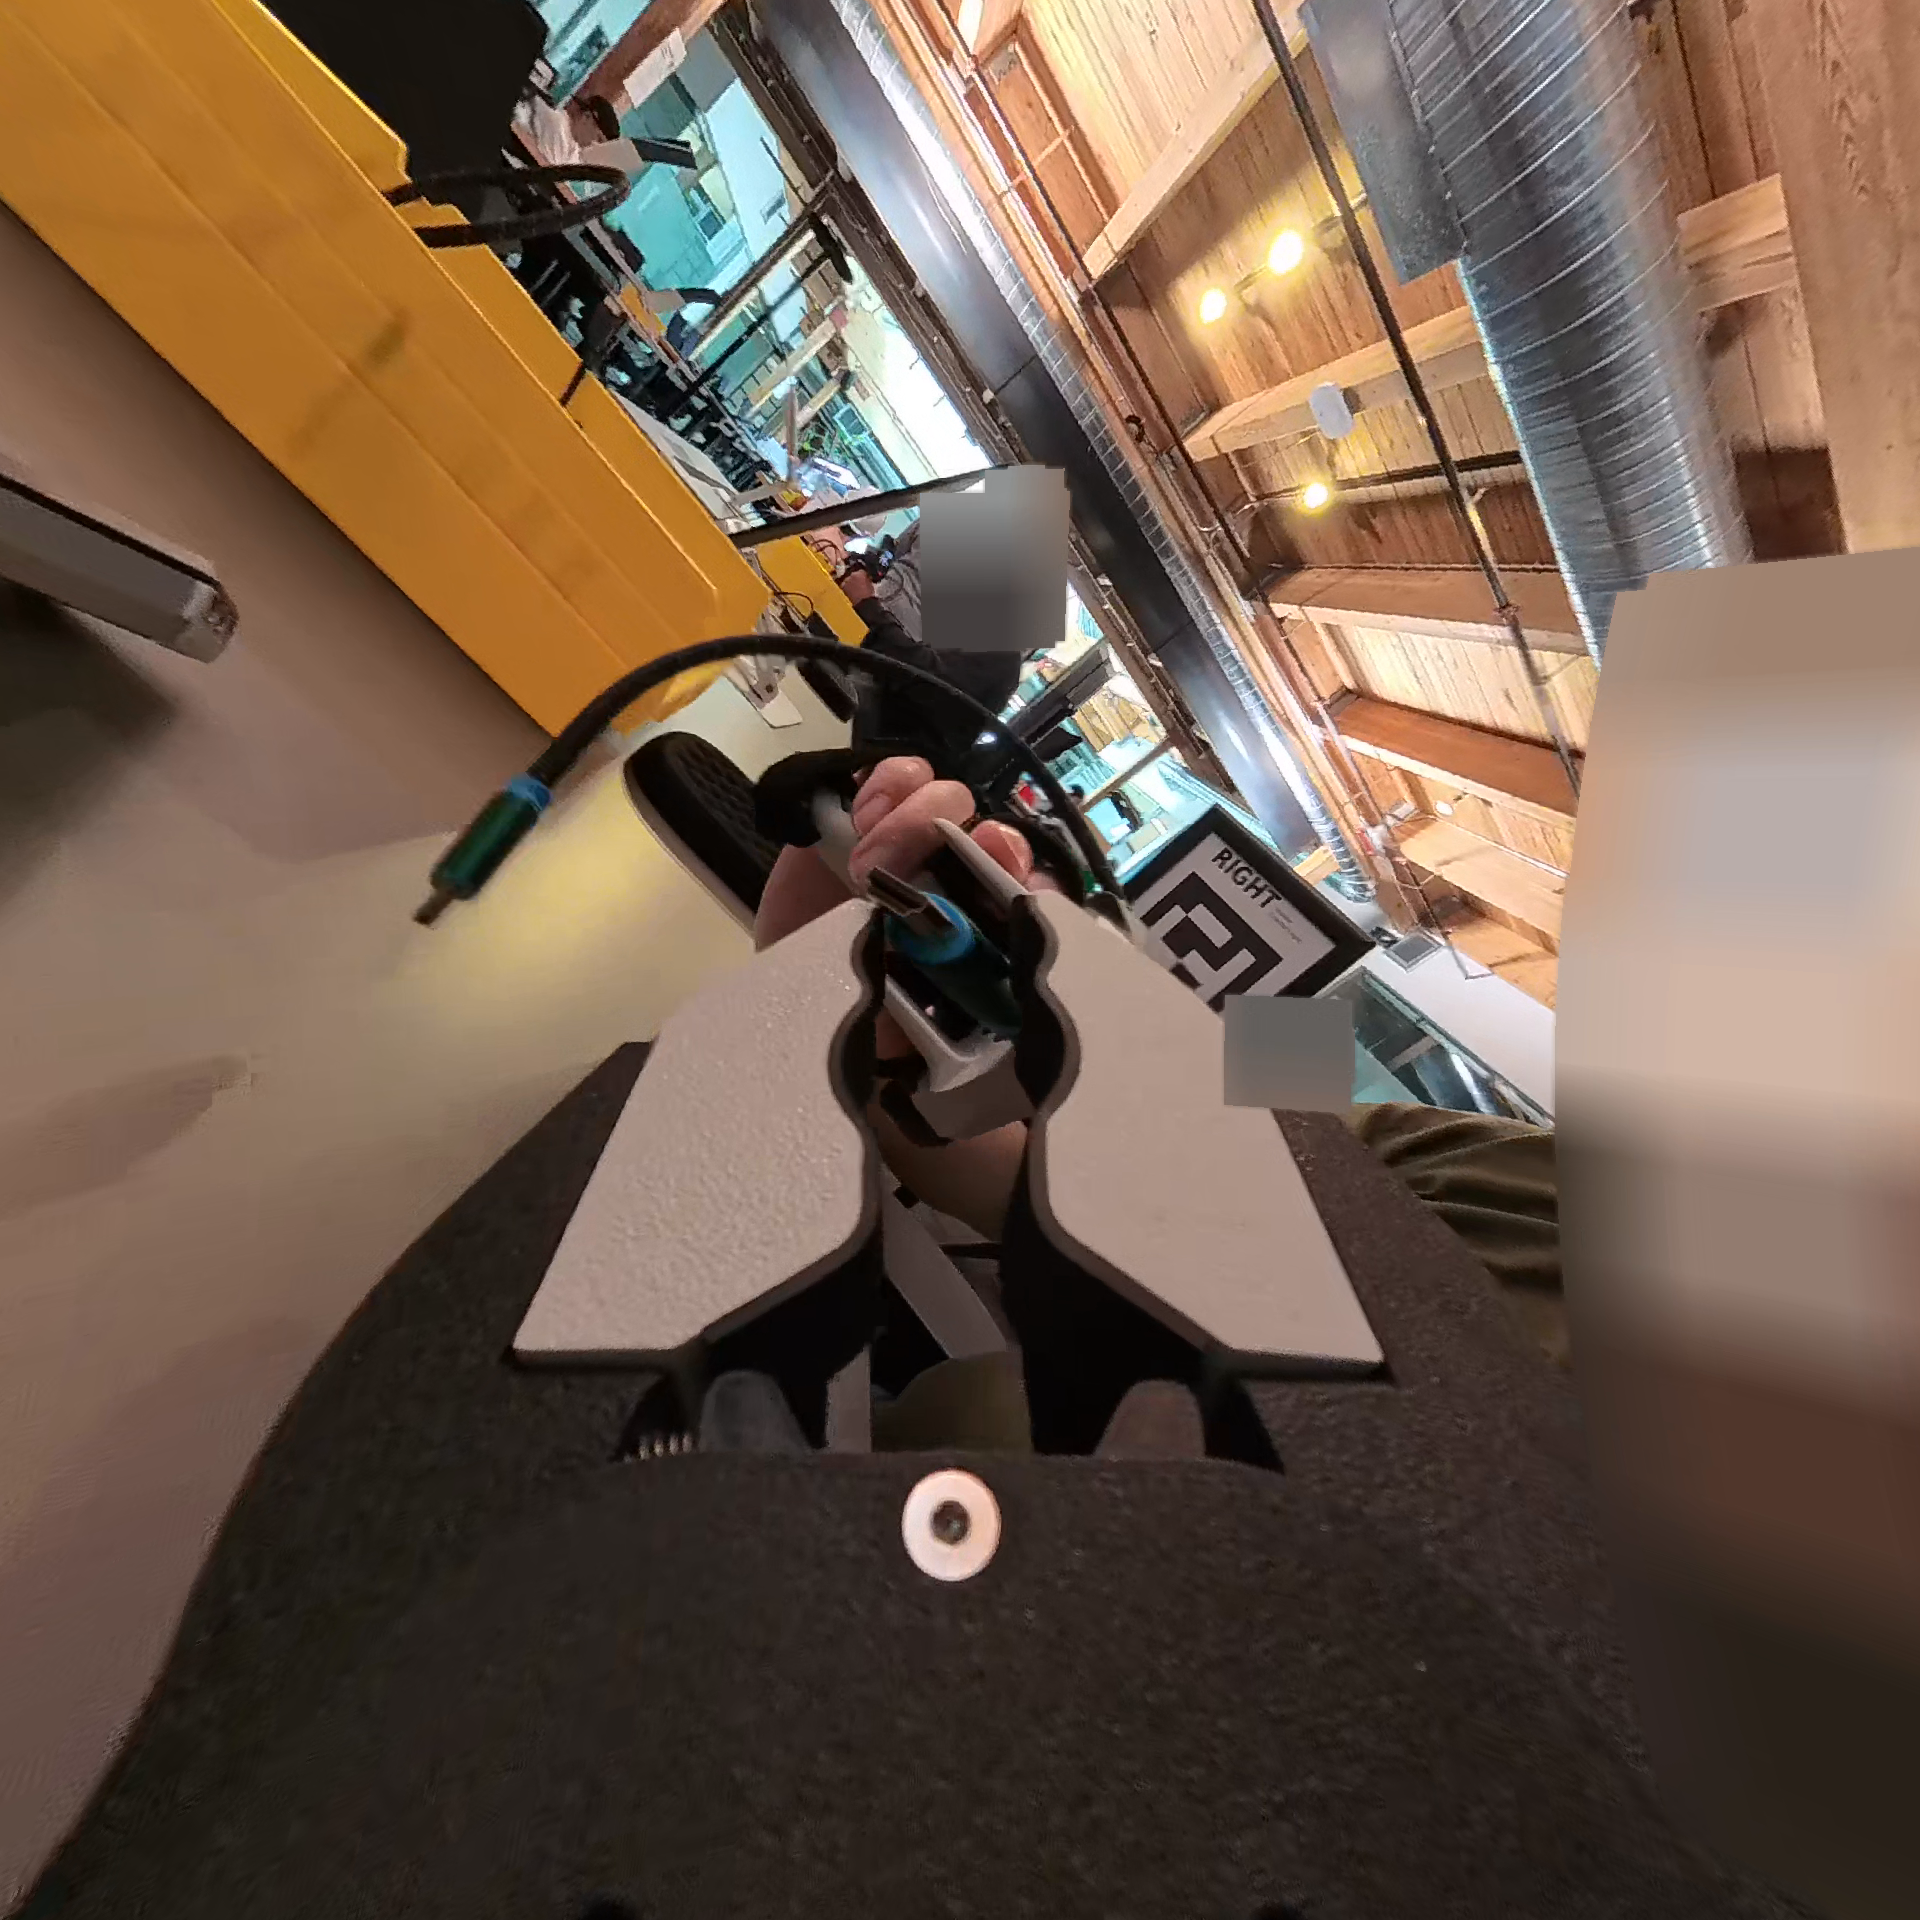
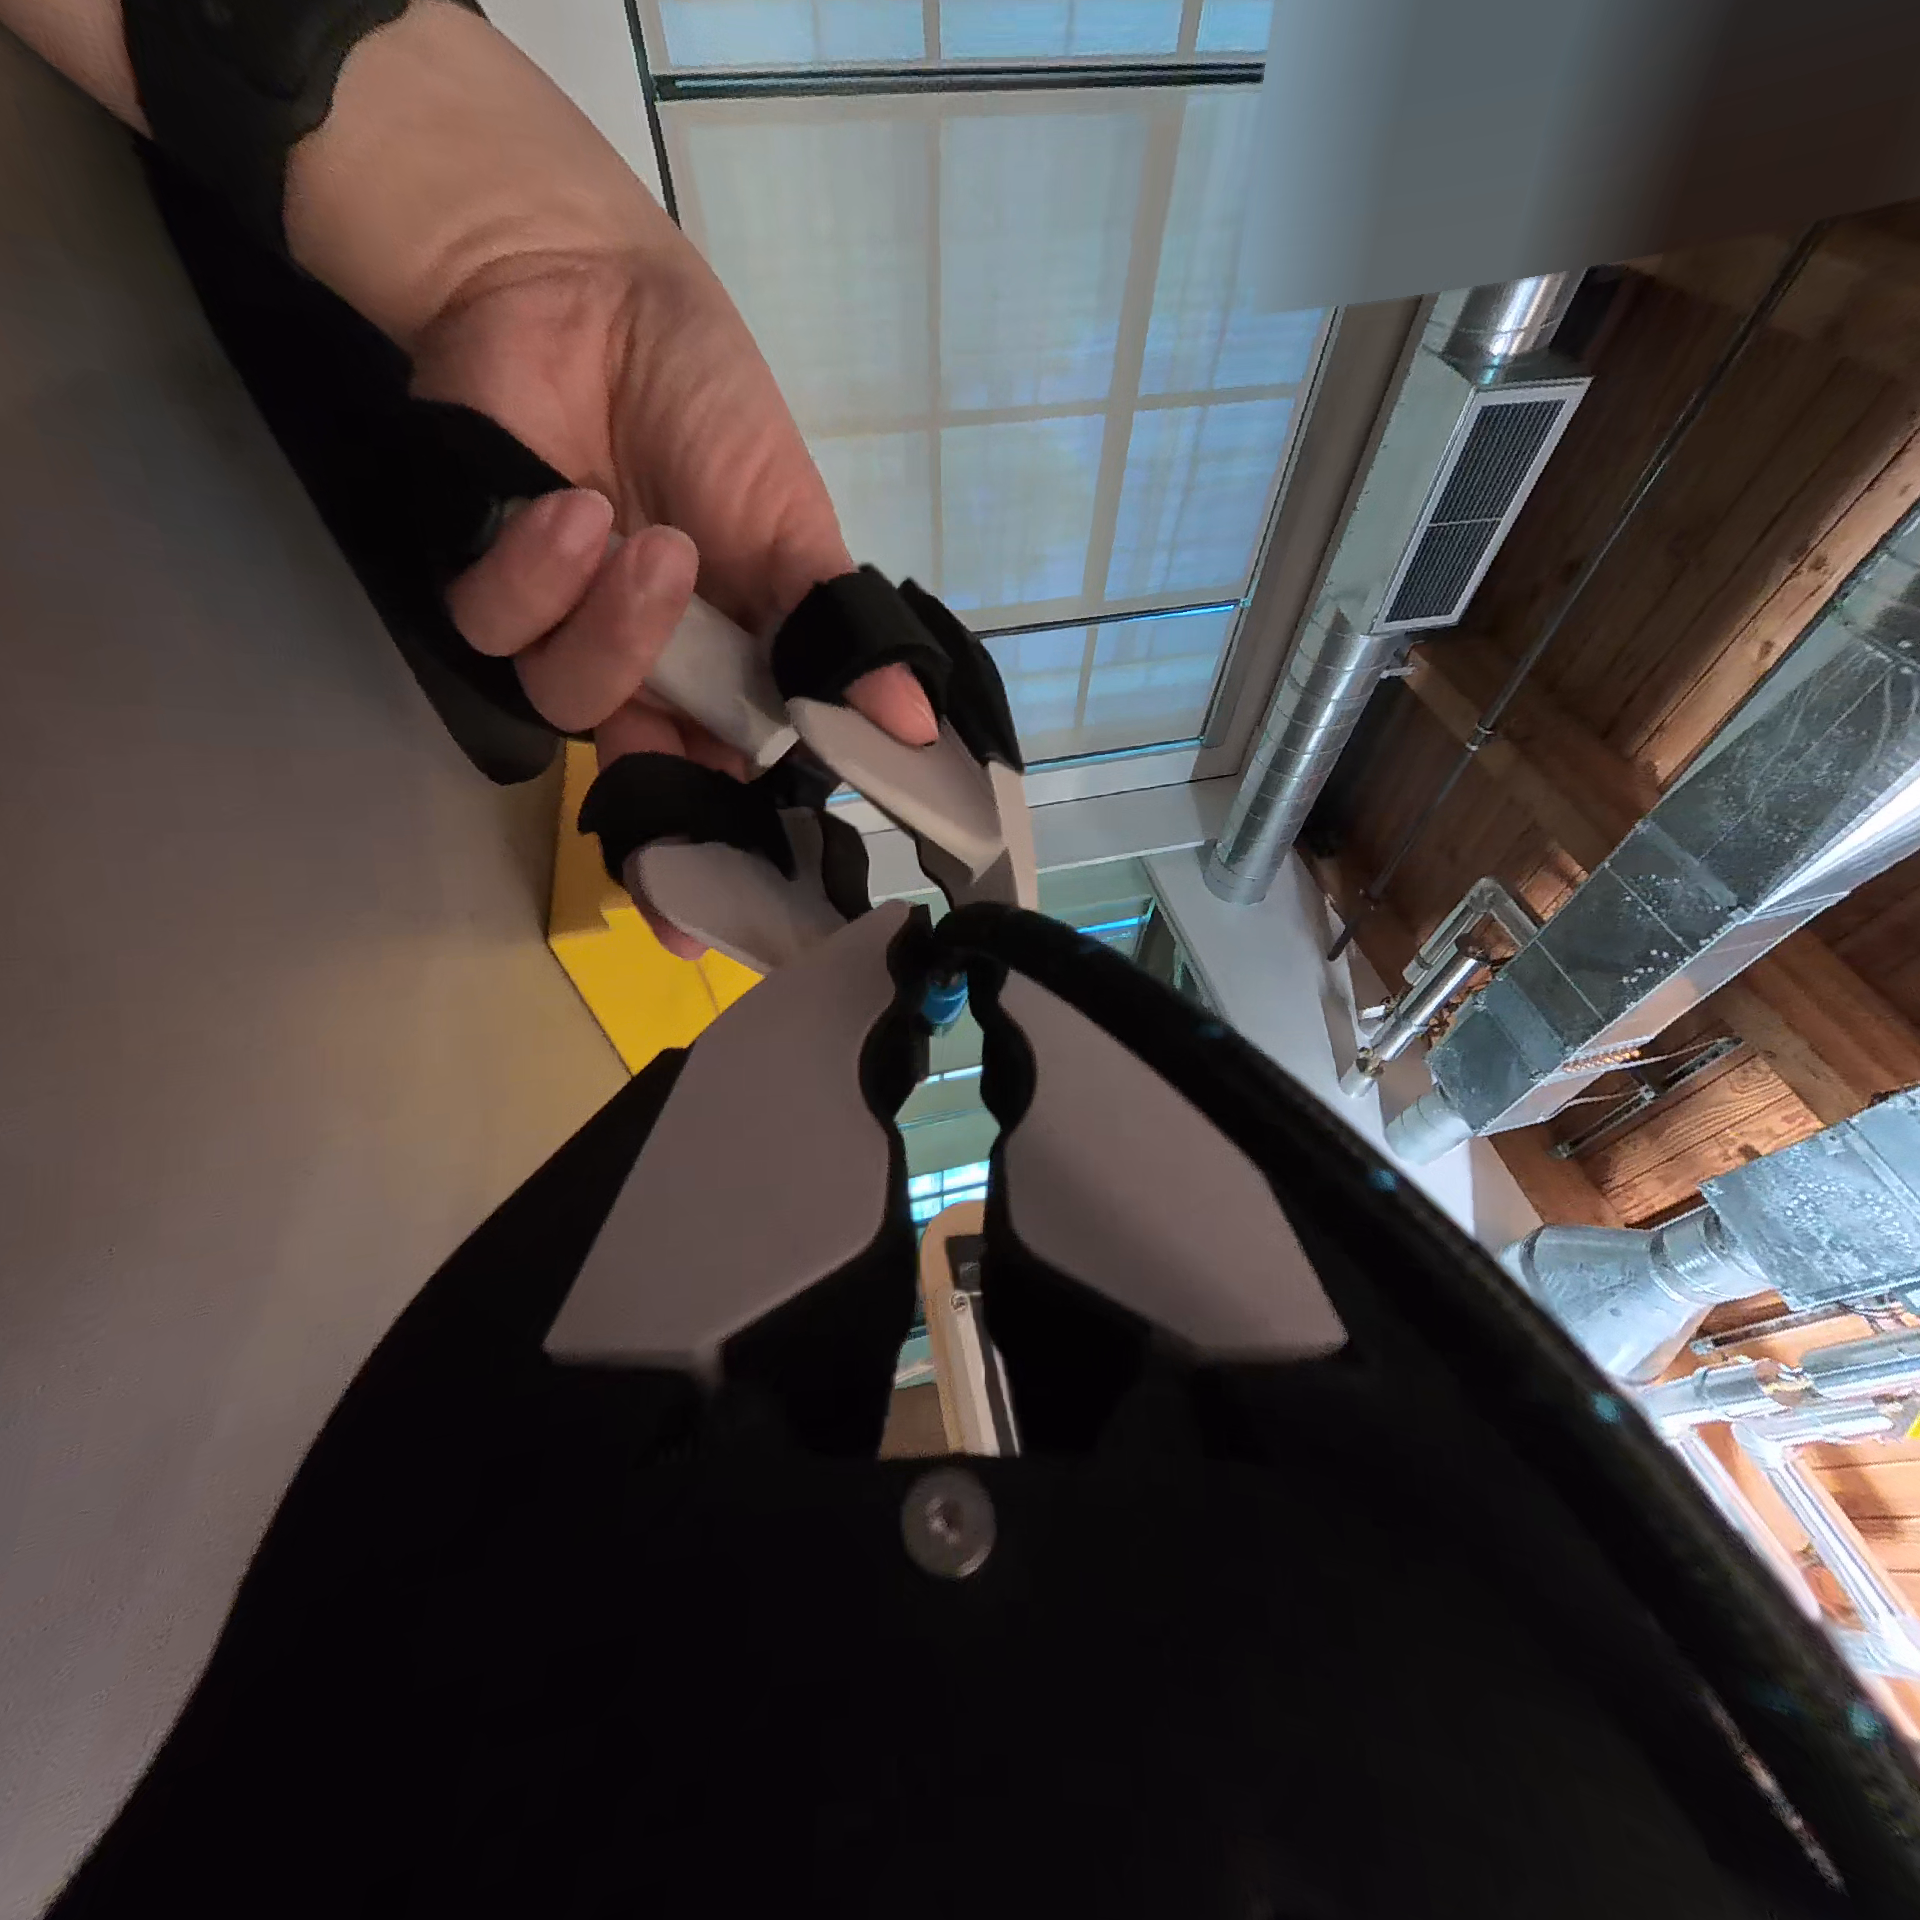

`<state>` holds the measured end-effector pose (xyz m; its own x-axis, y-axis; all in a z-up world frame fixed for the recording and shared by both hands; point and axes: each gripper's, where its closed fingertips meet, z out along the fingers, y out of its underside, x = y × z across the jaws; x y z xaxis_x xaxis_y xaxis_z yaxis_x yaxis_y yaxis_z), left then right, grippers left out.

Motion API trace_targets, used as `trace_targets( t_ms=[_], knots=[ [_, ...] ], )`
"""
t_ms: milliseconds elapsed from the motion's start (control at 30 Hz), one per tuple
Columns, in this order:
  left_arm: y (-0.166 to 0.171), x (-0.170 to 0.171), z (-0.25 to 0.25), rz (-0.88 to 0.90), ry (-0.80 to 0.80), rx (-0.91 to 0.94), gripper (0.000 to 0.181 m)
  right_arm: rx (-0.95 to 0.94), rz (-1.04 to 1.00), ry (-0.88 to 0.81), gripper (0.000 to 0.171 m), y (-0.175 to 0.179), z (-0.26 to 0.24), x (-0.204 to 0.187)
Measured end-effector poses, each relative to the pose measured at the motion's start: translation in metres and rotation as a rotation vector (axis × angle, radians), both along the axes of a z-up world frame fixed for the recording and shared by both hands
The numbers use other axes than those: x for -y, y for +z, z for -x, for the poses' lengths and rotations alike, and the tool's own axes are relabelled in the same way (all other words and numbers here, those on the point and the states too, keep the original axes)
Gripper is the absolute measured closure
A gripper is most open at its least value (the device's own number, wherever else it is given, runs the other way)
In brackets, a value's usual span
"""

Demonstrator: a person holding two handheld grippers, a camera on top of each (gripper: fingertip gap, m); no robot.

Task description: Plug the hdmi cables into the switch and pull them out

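In the right wrist view my right gripper (image 2: 940,971) is shut on an HDMI plug with a blue collar (image 2: 943,1000). Its black braided cable (image 2: 1195,1049) arcs away to the lower right. In the left wrist view the same plug (image 1: 940,935) shows, with a green body and bare metal tip. It is clamped between the right gripper's white fingers (image 1: 982,868). My left gripper (image 1: 948,920) is open with a fingertip on either side of that plug. A second green plug (image 1: 483,842) hangs free at the left on a black cable (image 1: 727,649). No switch is clearly recognisable.
The beige table (image 1: 208,1039) lies tilted at the left. Yellow bins (image 1: 364,364) stand along its far side, with another black cable (image 1: 499,208) looped by them. A silver metal box (image 1: 114,582) sits at the left edge. A black perforated pad (image 1: 696,821) lies behind the grippers. My left and right fingertips are right by each other.
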<state>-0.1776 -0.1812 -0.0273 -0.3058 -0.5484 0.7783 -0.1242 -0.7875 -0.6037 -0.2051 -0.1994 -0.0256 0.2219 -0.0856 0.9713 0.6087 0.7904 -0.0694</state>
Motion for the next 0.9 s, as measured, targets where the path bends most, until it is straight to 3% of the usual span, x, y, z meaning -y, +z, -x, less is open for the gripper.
trace_targets(
  t_ms=[33,167,367,500,733,900],
  knots=[
    [0.002,0.001,0.001,0.005,-0.011,0.013,0.160,-0.003,-0.004,0.005,0.163,0.001,0.000,0.001],
    [0.014,-0.003,0.004,-0.048,0.057,0.092,0.162,-0.153,0.109,0.024,0.161,0.009,-0.005,-0.006],
    [0.049,-0.018,0.026,-0.183,0.243,0.294,0.163,-0.619,0.584,0.078,0.137,0.027,-0.011,-0.040],
    [0.059,-0.023,0.036,-0.247,0.331,0.350,0.164,-0.738,0.866,0.206,0.130,0.021,0.001,-0.046],
    [0.070,-0.032,0.051,-0.204,0.394,0.449,0.164,-0.774,0.805,0.249,0.121,0.031,0.028,-0.044],
    [0.071,-0.033,0.053,-0.280,0.466,0.436,0.164,-0.926,0.812,0.329,0.140,0.056,0.029,-0.053]
  ],
)
